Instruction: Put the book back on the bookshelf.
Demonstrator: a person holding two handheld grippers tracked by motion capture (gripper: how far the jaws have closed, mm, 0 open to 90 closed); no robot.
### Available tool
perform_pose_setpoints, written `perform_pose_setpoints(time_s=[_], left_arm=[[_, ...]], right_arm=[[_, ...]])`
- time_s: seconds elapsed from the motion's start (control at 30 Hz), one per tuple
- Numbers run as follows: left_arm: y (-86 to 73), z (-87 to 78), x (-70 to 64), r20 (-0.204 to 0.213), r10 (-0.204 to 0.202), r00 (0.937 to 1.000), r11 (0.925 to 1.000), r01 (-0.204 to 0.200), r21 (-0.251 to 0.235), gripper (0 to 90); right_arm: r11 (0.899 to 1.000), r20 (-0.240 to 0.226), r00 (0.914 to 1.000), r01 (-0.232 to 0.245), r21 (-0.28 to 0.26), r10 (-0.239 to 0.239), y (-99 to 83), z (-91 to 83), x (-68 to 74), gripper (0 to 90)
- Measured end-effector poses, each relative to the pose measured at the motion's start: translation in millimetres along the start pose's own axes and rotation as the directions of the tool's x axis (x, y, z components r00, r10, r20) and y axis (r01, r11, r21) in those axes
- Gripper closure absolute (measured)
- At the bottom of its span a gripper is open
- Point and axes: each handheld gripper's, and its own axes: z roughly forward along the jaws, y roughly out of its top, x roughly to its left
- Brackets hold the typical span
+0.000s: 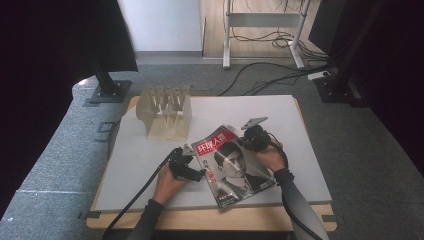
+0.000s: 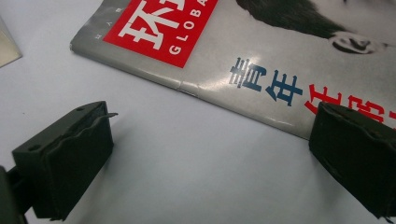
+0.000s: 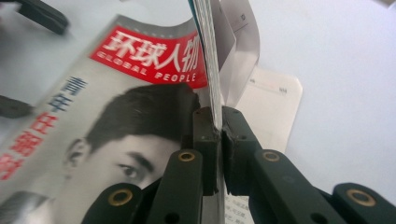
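Glossy magazine with red title banner and grey portrait cover (image 1: 231, 165) lying at near right of white tabletop (image 1: 150, 155). Right gripper (image 3: 219, 135) clamping magazine's page edge, lifting it. Left gripper (image 2: 205, 154) gaping, holding nothing, hovering at spine side.

Advice: keeping right pinch firm, raising slowly; left gripper closing on spine before lifting further.

Right gripper view showing fanned pages and loose white insert (image 3: 275, 102). High view showing beige slotted rack (image 1: 165, 110) at far left.

Your magazine (image 1: 234, 165): grey portrait cover, red title block, lying askew on the desk (image 1: 150, 155), right edge lifted, pages bowed.
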Motion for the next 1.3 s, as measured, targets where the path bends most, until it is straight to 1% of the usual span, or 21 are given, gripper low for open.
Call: perform_pose_setpoints(time_s=[0.1,0.17,0.2,0.23,0.3,0.33,0.37,0.43,0.53,0.63,0.67,0.77,0.87,0.9,0.97,1.0,1.07,1.13,1.2,1.23,1.3], left_arm=[[0.0,-0.6,1.0,0.007,0.007,1.0000,1.0000,-0.007,0.003,0.0],[0.6,-2.2,4.3,0.024,0.010,0.9997,0.9999,-0.010,0.007,0.6],[1.2,-3.3,6.4,0.034,0.004,0.9994,1.0000,-0.005,0.007,2.1],[1.9,-4.3,8.7,0.047,-0.015,0.9988,0.9999,0.015,0.002,3.2],[3.9,-5.8,12.9,0.046,-0.044,0.9980,0.9990,0.044,0.000,4.6],[5.1,-6.6,13.9,0.044,-0.045,0.9980,0.9990,0.046,-0.001,5.8],[6.4,-7.3,14.5,0.053,-0.049,0.9974,0.9988,0.050,-0.004,6.3],[10.1,-9.0,14.6,0.090,-0.056,0.9944,0.9982,0.057,-0.016,6.3],[16.8,-9.9,13.3,0.127,-0.051,0.9906,0.9980,0.055,-0.031,7.2],[25.1,-7.8,12.8,0.129,-0.023,0.9913,0.9997,0.024,-0.009,7.2],[27.3,-6.8,14.1,0.138,-0.022,0.9902,0.9997,0.023,-0.006,7.5],[32.3,-3.4,17.7,0.179,-0.035,0.9833,0.9994,0.036,-0.001,8.5],[36.3,1.1,19.8,0.224,-0.052,0.9733,0.9985,0.055,-0.007,10.1],[37.6,2.1,20.3,0.233,-0.054,0.9710,0.9984,0.057,-0.005,10.2],[39.8,4.0,20.7,0.266,-0.061,0.9619,0.9977,0.067,-0.012,12.1],[41.0,4.1,20.9,0.277,-0.056,0.9593,0.9979,0.063,-0.015,14.0],[43.3,3.5,20.3,0.269,-0.049,0.9619,0.9985,0.054,-0.010,14.1],[45.1,0.8,19.8,0.249,-0.031,0.9681,0.9991,0.037,-0.021,15.5],[47.4,-3.1,20.5,0.245,-0.031,0.9690,0.9985,0.041,-0.036,16.9],[49.0,-5.5,20.4,0.238,-0.030,0.9707,0.9981,0.042,-0.046,17.6],[52.9,-11.3,19.7,0.210,-0.014,0.9776,0.9980,0.027,-0.057,21.8]], right_arm=[[1.000,-0.018,0.9998,0.012,-0.027,-0.012,4.1,-11.1,5.0,84.7],[0.999,-0.027,0.9994,0.020,-0.040,-0.021,6.2,-18.3,8.0,84.9],[0.999,-0.029,0.9992,0.027,-0.046,-0.028,7.3,-21.9,9.4,85.0],[0.998,-0.036,0.9989,0.030,-0.054,-0.031,8.2,-25.3,10.6,85.0],[0.997,-0.050,0.9980,0.037,-0.071,-0.040,9.8,-31.6,11.9,85.1],[0.996,-0.055,0.9978,0.034,-0.077,-0.039,10.6,-34.3,12.4,85.2],[0.996,-0.056,0.9977,0.036,-0.081,-0.040,11.4,-36.8,12.7,85.2],[0.995,-0.057,0.9974,0.038,-0.092,-0.044,12.8,-41.3,13.8,85.4],[0.993,-0.064,0.9968,0.041,-0.106,-0.048,15.2,-47.7,15.8,85.5],[0.992,-0.062,0.9965,0.048,-0.119,-0.055,18.2,-55.2,18.8,85.6],[0.991,-0.060,0.9964,0.052,-0.125,-0.060,19.5,-58.8,20.4,85.6],[0.988,-0.060,0.9955,0.064,-0.140,-0.073,22.1,-66.6,23.3,85.6],[0.985,-0.063,0.9945,0.073,-0.154,-0.084,24.7,-73.4,25.0,85.7],[0.984,-0.066,0.9941,0.075,-0.160,-0.087,25.3,-74.9,25.2,85.7],[0.984,-0.069,0.9940,0.073,-0.165,-0.085,26.2,-76.7,25.9,85.7],[0.983,-0.071,0.9936,0.075,-0.166,-0.087,26.5,-77.0,25.9,85.6],[0.983,-0.069,0.9935,0.078,-0.167,-0.090,26.7,-77.0,25.9,85.7],[0.982,-0.069,0.9941,0.071,-0.172,-0.084,26.3,-77.5,24.7,85.7],[0.982,-0.074,0.9943,0.063,-0.178,-0.077,25.9,-78.0,22.6,85.6],[0.982,-0.077,0.9944,0.058,-0.181,-0.073,25.6,-78.2,21.3,85.6],[0.982,-0.077,0.9949,0.050,-0.183,-0.065,25.2,-78.2,19.2,85.5]])
